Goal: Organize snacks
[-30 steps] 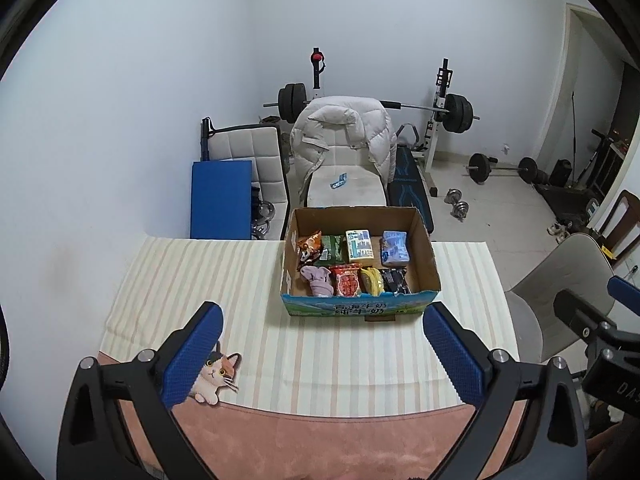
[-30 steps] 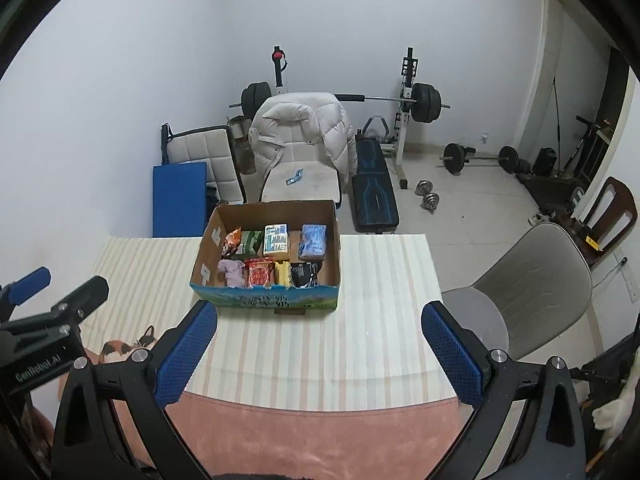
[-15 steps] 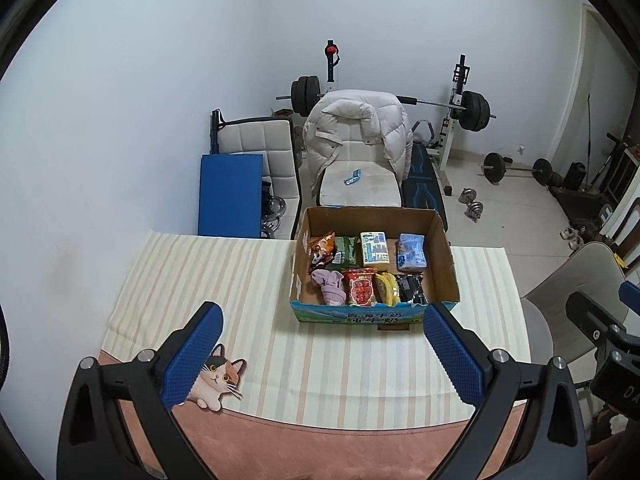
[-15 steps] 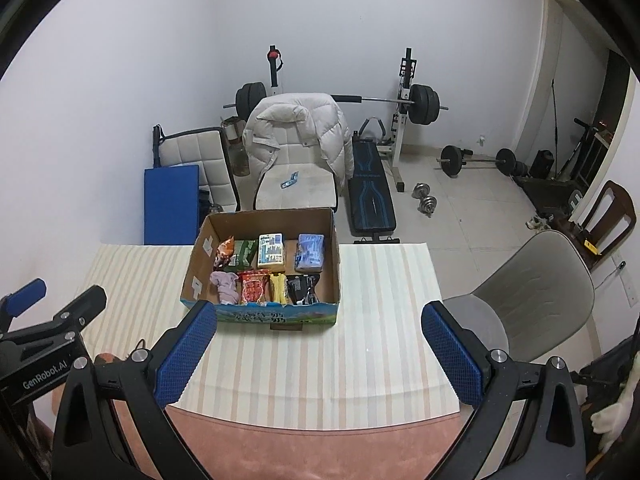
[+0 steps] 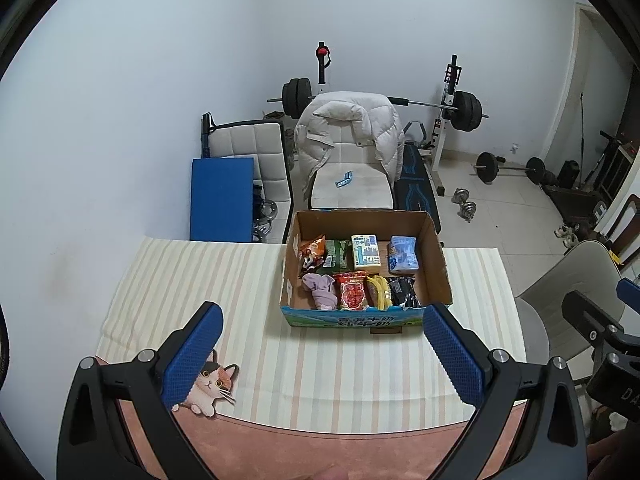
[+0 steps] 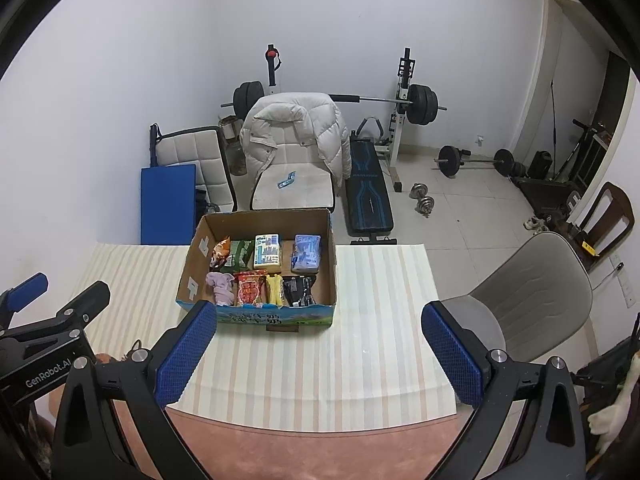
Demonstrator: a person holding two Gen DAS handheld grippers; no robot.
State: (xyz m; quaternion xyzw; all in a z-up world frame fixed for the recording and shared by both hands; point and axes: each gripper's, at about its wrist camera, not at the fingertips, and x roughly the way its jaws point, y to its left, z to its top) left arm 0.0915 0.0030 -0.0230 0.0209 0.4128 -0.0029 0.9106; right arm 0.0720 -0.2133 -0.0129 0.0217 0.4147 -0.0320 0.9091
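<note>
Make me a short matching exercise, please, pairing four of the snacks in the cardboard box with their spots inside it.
Things:
1. red packet
2. light blue packet
3. orange packet
4. black packet

Places:
a. far row, left end
b. near row, right end
c. far row, right end
d. near row, between the purple pouch and the yellow packet

Pairs: 1-d, 2-c, 3-a, 4-b

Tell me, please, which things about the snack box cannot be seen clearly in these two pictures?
- Print on the snack packets: too small, both views.
- Cardboard box front: its lower left corner is hidden by the right gripper finger, right view.
- Box floor: covered by packets.
- Anything beneath the purple item: hidden.
</note>
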